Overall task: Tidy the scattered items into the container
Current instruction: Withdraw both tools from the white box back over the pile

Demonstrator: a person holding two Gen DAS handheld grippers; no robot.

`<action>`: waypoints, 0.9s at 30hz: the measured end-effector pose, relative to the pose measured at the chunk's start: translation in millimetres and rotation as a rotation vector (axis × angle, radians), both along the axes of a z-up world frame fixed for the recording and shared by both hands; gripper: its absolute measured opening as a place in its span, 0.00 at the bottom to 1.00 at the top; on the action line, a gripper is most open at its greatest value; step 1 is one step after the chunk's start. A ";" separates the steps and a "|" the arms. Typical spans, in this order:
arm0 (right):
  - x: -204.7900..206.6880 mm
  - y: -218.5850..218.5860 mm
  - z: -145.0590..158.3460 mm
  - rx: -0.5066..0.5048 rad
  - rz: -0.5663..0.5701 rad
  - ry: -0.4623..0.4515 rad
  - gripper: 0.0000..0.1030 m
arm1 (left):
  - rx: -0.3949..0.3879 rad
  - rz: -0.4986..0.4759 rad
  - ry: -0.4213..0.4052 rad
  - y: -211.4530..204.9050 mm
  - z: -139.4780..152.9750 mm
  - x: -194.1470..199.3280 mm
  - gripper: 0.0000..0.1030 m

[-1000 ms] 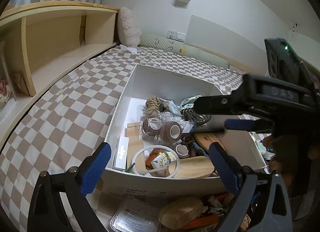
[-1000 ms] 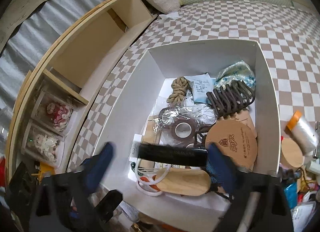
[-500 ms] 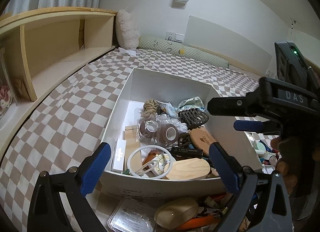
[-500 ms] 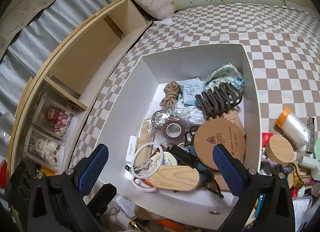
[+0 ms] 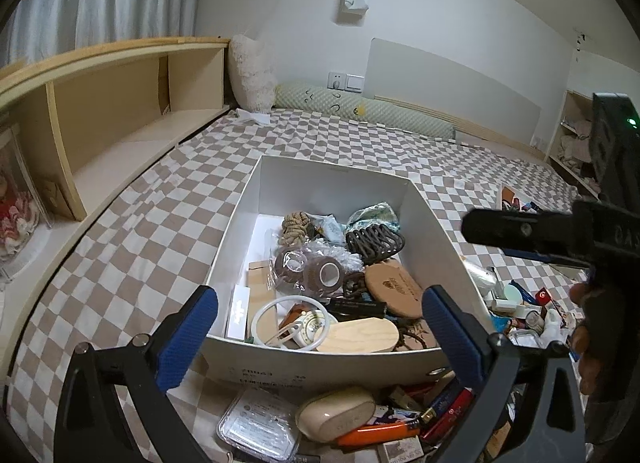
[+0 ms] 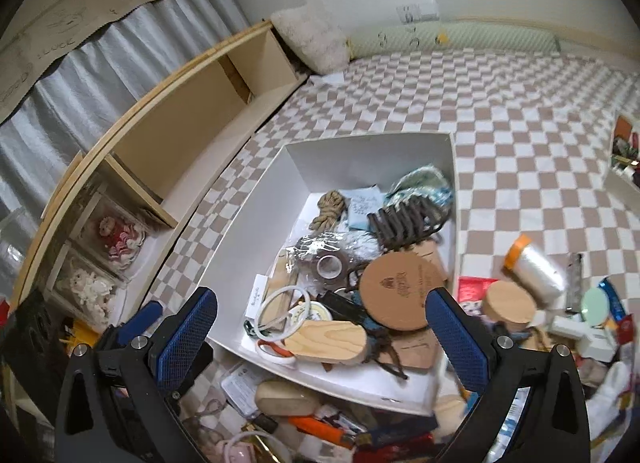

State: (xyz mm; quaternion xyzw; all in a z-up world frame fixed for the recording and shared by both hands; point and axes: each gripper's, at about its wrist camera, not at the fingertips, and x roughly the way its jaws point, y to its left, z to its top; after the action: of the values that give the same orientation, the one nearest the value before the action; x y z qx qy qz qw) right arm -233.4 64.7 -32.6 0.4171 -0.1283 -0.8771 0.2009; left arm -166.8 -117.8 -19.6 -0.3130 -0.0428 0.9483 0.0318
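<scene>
Left wrist view shows the white box (image 5: 430,215) sitting on the checkered bed (image 5: 132,231), crowded with a round cork coaster (image 5: 394,288), a dark hair clip (image 5: 374,241), brown tape rolls (image 5: 326,272), a knotted rope (image 5: 295,225) and a pale wooden block (image 5: 362,337). More clutter lies just outside its near wall. Left claw (image 5: 318,329) is opening, nothing between its fingers. Right claw (image 6: 320,323) stands apart, empty.

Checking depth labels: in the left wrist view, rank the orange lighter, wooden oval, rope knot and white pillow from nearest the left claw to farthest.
1. Orange lighter, outside the box, lowest in view.
2. Wooden oval, at the box's near wall.
3. Rope knot, at the box's far end.
4. White pillow, against the wall.
</scene>
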 end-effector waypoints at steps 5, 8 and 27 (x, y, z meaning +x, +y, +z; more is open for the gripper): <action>26.3 12.2 12.3 0.061 -0.011 0.080 1.00 | -0.016 0.000 0.015 9.2 9.6 12.9 1.00; 41.5 19.7 20.1 0.072 -0.020 0.125 1.00 | -0.025 0.001 0.024 14.1 15.6 22.8 1.00; 122.6 74.1 50.1 0.118 -0.086 0.285 1.00 | -0.042 -0.004 0.100 44.7 44.9 78.9 1.00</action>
State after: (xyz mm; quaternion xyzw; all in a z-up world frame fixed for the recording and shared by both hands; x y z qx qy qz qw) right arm -110.8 138.8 17.5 0.2936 -0.0645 -0.9411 0.1548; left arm -87.9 -73.0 25.3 -0.2658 -0.0207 0.9634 0.0291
